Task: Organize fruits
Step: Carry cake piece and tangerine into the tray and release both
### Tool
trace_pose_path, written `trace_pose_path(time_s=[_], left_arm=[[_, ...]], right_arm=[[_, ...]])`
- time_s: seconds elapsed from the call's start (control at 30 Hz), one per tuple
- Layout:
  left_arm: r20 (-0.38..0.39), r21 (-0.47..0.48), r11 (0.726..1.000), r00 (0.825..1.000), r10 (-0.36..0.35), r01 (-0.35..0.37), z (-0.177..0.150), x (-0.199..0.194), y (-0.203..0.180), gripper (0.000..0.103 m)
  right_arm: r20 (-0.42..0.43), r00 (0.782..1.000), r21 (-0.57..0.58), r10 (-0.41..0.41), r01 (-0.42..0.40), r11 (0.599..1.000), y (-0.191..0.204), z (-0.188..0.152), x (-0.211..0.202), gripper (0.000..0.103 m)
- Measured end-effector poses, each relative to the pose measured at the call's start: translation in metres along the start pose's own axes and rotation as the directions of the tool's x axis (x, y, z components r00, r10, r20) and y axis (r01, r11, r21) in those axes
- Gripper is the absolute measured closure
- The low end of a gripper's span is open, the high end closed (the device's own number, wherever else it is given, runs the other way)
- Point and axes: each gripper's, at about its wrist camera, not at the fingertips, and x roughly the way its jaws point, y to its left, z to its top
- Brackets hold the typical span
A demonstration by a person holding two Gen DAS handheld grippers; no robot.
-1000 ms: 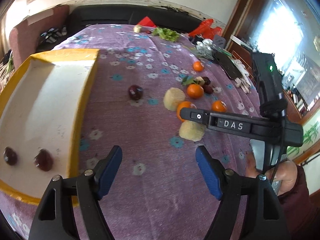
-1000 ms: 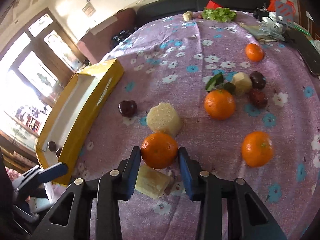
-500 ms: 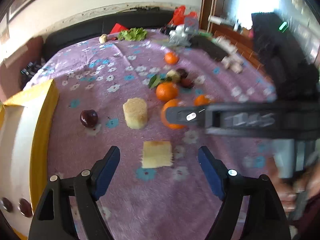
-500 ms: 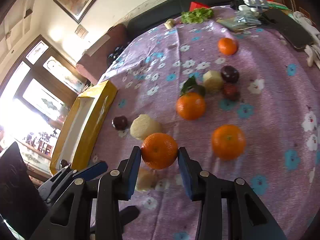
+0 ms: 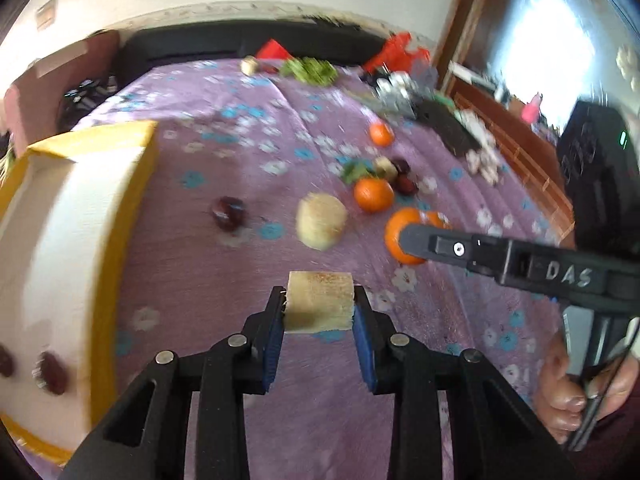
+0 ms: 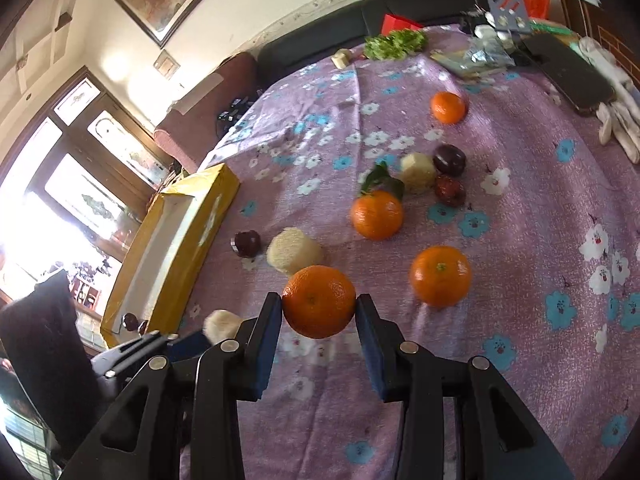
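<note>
My left claw (image 5: pixel 319 307) pinches a pale fruit chunk (image 5: pixel 320 300); my right claw (image 6: pixel 319 312) pinches an orange (image 6: pixel 319 301), both above the bench (image 6: pixel 520 208) with its purple flowered cloth. To the left, the yellow tray (image 5: pixel 124 216) holds two dark fruits (image 5: pixel 51 367). Loose oranges (image 6: pixel 441 275) lie ahead.

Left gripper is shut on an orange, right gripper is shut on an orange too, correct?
Not quite. The left gripper is shut on a pale yellow fruit chunk, as the left wrist view shows. The right gripper does hold an orange.
</note>
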Motion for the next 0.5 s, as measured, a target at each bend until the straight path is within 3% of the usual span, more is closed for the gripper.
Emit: trace_pose_path(time_s=[0.2, 0.3, 0.5], left_arm=[[0.074, -0.147, 0.988, 0.995, 0.063, -0.051, 0.006, -0.056, 0.069, 0.072], [0.093, -0.199, 0.972, 0.985, 0.147, -0.127, 0.008, -0.077, 0.107, 0.072], [0.048, -0.275, 0.935, 0.968, 0.247, -0.225, 0.012, -0.092, 0.173, 0.072]], right_arm=[[-0.007, 0.999, -0.101, 0.038, -0.038, 0.994, 0.052, 0.001, 0.004, 0.061], [-0.024, 0.998, -0.159, 0.058, -0.062, 0.985, 0.083, 0.002, 0.013, 0.061], [-0.092, 0.991, -0.287, 0.093, -0.115, 0.951, 0.163, 0.008, 0.057, 0.061]])
